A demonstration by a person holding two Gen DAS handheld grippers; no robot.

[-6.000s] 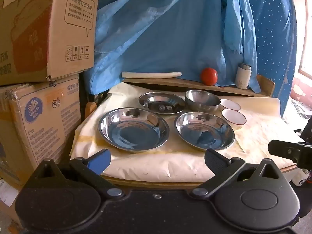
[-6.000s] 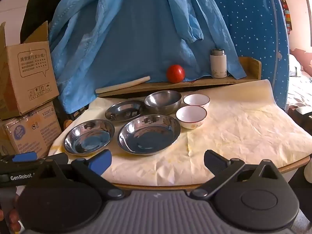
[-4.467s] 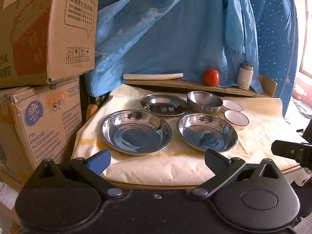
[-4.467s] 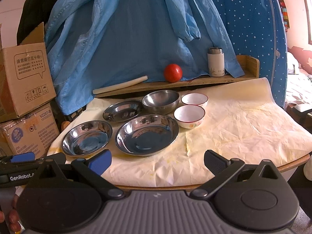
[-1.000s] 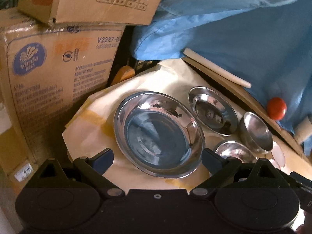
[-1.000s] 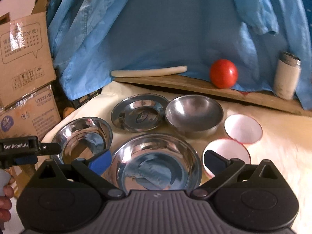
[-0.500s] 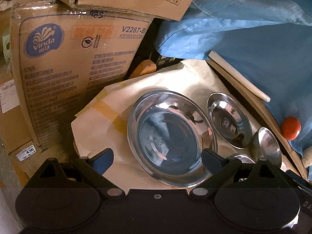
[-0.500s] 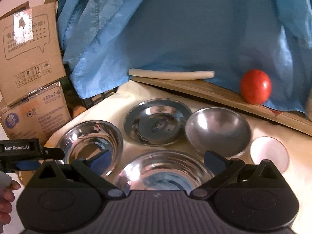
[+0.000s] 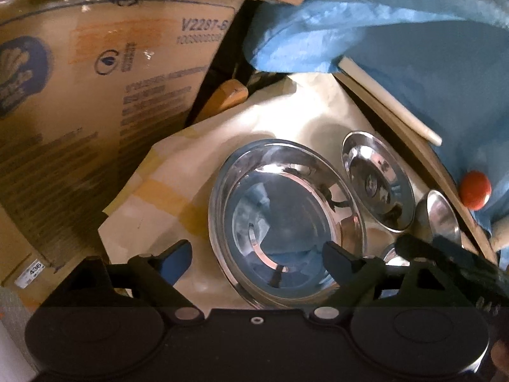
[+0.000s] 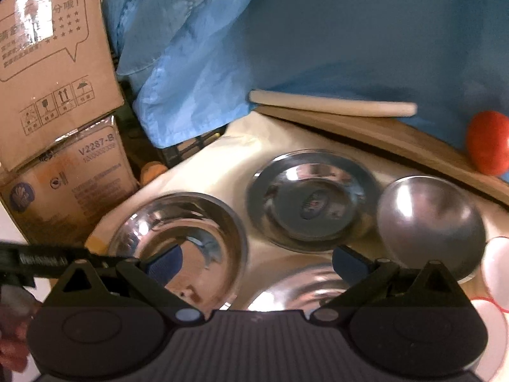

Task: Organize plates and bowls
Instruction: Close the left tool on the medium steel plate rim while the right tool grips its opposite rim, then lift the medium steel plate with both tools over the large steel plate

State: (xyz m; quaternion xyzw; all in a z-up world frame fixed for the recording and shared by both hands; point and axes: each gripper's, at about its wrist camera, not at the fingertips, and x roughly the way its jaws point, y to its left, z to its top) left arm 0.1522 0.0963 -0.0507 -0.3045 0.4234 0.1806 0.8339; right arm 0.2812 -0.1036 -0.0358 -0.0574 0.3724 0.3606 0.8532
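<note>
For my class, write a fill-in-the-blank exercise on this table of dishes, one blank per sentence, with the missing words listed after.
1. The big dish in front of the left gripper is made of shiny ____.
2. The round fruit-like ball on the wooden ledge is ____ in colour.
3. The cloth hanging behind the table is ____.
4. The boxes stacked beside the table are made of ____.

Missing words: metal; red; blue; cardboard

From my right wrist view, the near steel plate (image 10: 296, 286) is half hidden behind the gripper body, and two white bowls (image 10: 496, 270) beside it are cut by the frame edge. Box print (image 9: 152, 92) in my left view blurs unreadable.
</note>
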